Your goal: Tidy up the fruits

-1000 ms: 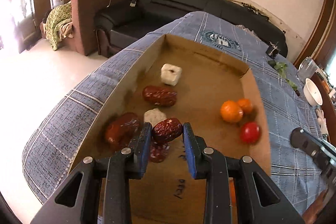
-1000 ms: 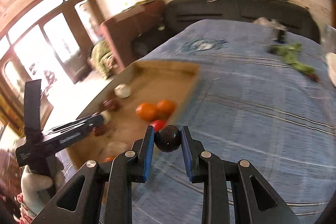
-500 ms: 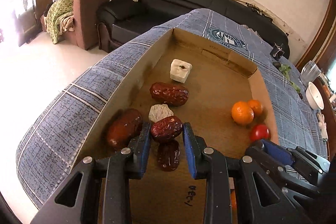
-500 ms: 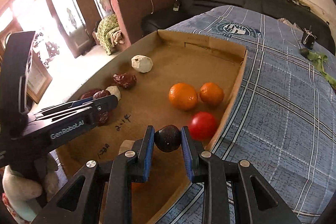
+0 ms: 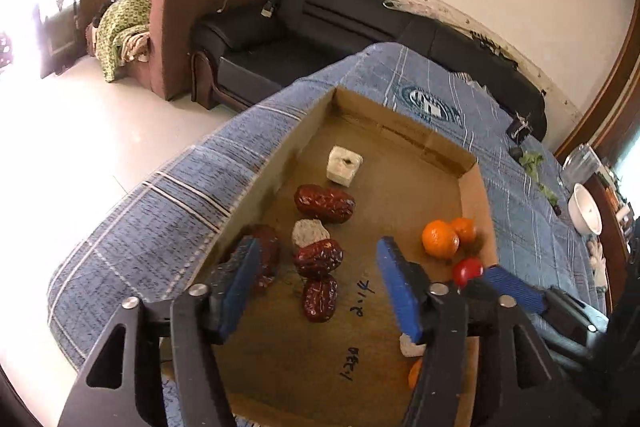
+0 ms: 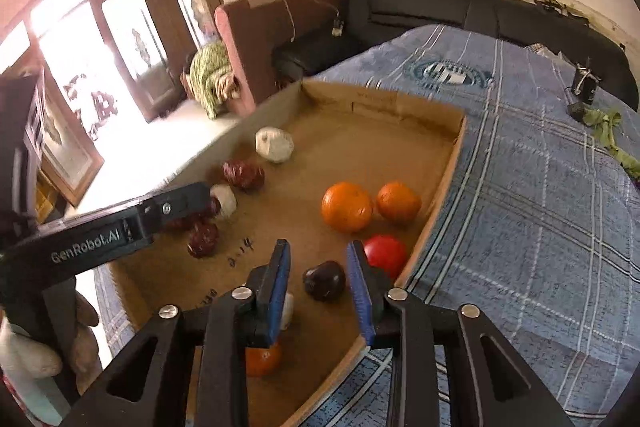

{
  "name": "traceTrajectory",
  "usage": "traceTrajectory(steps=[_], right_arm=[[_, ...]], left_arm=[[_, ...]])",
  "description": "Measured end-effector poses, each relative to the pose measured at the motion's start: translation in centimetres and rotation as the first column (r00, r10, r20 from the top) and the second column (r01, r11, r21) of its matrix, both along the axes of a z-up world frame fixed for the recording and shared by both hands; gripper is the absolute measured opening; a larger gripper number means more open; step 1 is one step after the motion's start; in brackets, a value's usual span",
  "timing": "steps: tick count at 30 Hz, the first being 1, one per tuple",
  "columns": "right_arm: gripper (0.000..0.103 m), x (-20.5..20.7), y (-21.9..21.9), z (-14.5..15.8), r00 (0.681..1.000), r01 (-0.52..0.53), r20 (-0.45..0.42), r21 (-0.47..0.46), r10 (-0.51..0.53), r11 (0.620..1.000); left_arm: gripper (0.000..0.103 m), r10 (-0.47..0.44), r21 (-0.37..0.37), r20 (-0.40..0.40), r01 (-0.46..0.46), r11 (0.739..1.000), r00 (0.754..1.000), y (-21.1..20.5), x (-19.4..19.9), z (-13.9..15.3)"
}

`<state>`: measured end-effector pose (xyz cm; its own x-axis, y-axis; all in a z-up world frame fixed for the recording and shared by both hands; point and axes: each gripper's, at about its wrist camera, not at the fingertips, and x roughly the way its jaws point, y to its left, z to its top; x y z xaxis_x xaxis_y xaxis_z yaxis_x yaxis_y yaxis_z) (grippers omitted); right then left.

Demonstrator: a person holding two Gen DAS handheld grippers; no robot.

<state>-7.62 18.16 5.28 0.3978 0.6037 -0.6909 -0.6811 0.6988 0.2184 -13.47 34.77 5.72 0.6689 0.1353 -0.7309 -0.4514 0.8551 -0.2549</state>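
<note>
I am at the letting-go step with both hands over the cardboard tray point(image 5: 472, 187) on the blue checked cloth point(image 6: 540, 207). My left claw point(image 5: 316, 279) has just been opening and stands wide, the date point(image 5: 318, 259) lying free among the other dates at the tray's 9 o'clock side. My right claw point(image 6: 318, 281) has just been easing apart, narrow still, pads clear of the dark fruit point(image 6: 324, 281) beside the red tomato point(image 6: 386, 253) at 4 o'clock. Next I judge both claws must lift straight out without nudging anything.

Dates point(image 5: 319, 259) left in box point(image 5: 474, 187), oranges point(image 5: 440, 239) right, on cloth point(image 5: 180, 195).
</note>
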Motion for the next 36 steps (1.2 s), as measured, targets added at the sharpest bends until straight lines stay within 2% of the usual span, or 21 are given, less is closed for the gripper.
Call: traceTrajectory(steps=[4, 10, 14, 16, 19, 25, 36], right_arm=[[0.049, 0.3, -2.6, 1.6, 0.998, 0.053, 0.012, 0.057, -0.054, 0.997], [0.054, 0.9, -8.0, 2.2, 0.983, 0.183, -0.036, 0.126, -0.18, 0.975], [0.059, 0.5, -10.4, 1.6, 0.965, 0.261, -0.059, 0.121, -0.256, 0.958], [0.062, 0.0, -11.4, 1.4, 0.956, 0.293, -0.047, 0.104, -0.29, 0.95], [0.067, -0.5, -12.6, 1.2, 0.946, 0.325, -0.023, 0.082, -0.324, 0.942], [0.076, -1.1, -15.2, 1.4, 0.931, 0.363, 0.014, 0.076, -0.365, 0.929], [0.076, -0.5, -18.4, -0.1, 0.91, 0.414, -0.027, 0.067, -0.413, 0.908]], left_arm=[[0.069, 0.017, 0.002, 0.005, -0.017, 1.0, 1.0, -0.2, -0.6, 0.8], [0.071, -0.014, 0.041, 0.003, 0.014, 0.999, 1.0, -2.2, -0.5, 1.7], [0.072, -0.062, 0.13, 0.002, 0.062, 0.99, 0.998, -5.5, -0.1, 2.3], [0.072, -0.089, 0.196, -0.012, 0.089, 0.976, 0.996, -7.7, 0.3, 2.5], [0.076, -0.126, 0.25, -0.028, 0.129, 0.96, 0.992, -10.4, 1.0, 2.5], [0.076, -0.185, 0.27, -0.044, 0.19, 0.944, 0.982, -13.5, 2.1, 2.5], [0.076, -0.262, 0.278, -0.084, 0.275, 0.92, 0.961, -17.6, 3.6, 2.0]])
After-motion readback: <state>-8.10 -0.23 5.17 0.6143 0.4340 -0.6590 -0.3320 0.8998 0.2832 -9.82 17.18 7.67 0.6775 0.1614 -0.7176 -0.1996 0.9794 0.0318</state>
